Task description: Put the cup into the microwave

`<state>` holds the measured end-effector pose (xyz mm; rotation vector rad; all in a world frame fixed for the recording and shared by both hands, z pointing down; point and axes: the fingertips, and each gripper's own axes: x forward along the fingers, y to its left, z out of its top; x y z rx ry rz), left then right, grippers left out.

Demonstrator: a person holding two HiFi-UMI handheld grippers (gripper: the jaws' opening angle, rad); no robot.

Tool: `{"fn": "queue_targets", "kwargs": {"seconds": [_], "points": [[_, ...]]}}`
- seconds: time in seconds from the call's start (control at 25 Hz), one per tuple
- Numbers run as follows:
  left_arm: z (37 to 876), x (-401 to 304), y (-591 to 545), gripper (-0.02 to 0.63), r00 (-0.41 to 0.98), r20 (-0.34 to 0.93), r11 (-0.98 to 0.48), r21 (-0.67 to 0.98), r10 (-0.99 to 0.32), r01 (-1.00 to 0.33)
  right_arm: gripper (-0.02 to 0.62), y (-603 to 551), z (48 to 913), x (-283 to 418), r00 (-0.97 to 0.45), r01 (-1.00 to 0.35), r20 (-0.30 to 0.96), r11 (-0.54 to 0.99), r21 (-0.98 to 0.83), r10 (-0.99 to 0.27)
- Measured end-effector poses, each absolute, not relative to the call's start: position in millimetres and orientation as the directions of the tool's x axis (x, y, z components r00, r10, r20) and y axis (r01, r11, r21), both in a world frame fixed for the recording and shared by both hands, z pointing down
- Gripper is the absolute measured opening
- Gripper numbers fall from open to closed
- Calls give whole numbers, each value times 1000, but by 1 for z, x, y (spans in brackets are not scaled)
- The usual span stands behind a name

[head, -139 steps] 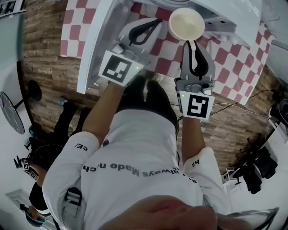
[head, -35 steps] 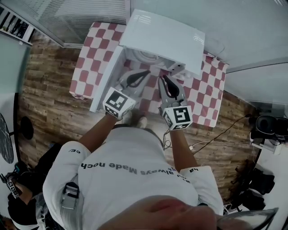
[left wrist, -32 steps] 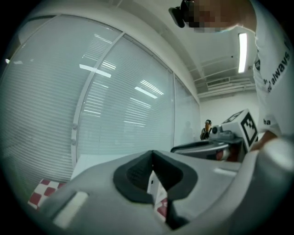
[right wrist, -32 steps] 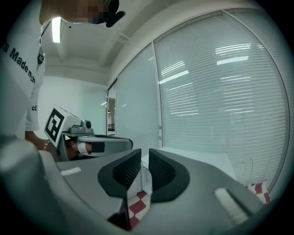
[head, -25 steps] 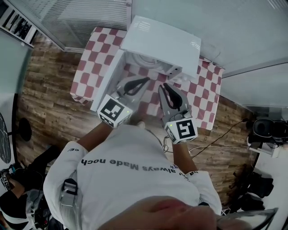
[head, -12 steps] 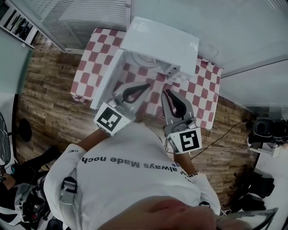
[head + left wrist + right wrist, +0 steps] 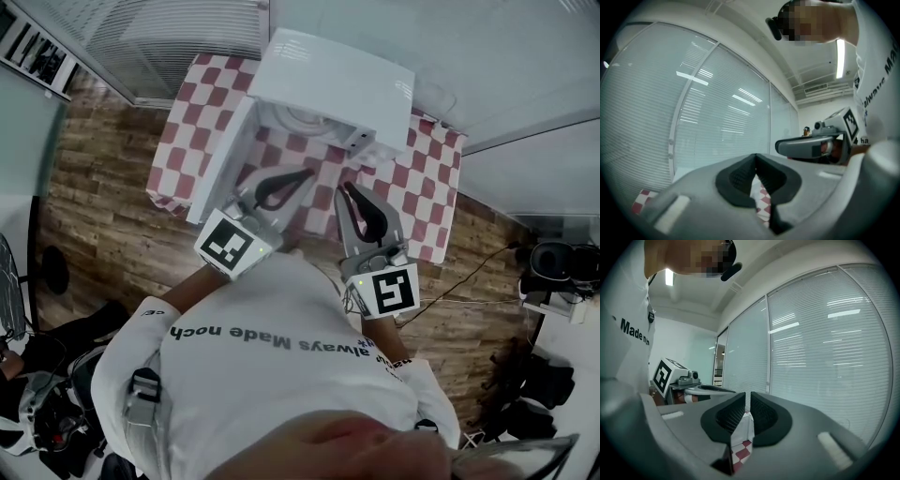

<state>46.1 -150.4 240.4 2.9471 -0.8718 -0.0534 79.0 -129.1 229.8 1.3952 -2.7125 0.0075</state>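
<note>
The white microwave (image 7: 336, 80) stands on the checked table with its door (image 7: 219, 157) swung open to the left. A pale round shape (image 7: 302, 118) shows in the cavity; I cannot tell whether it is the cup or the turntable. My left gripper (image 7: 307, 172) (image 7: 756, 159) hovers before the opening, shut with nothing in it. My right gripper (image 7: 345, 188) (image 7: 747, 397) sits beside it, its pads a thin slit apart and empty. Both gripper views point up at window blinds.
The red-and-white checked cloth (image 7: 427, 183) covers the small table. Wooden floor (image 7: 94, 187) surrounds it, with a cable (image 7: 469, 272) and dark gear at the right. Glass walls with blinds stand behind the microwave. Each gripper sees the other beside it.
The right gripper held the pale cup 5.6 s ago and is empty now. Over the last second both grippers drew back slightly from the microwave towards the person's body.
</note>
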Motion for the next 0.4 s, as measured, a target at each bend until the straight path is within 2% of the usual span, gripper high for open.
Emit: {"fn": "queue_targets", "kwargs": {"seconds": [0.4], "points": [[246, 47, -153, 3, 839, -9, -837, 89, -544, -541, 35, -134, 229, 79, -574, -817, 67, 577, 25, -816]]}}
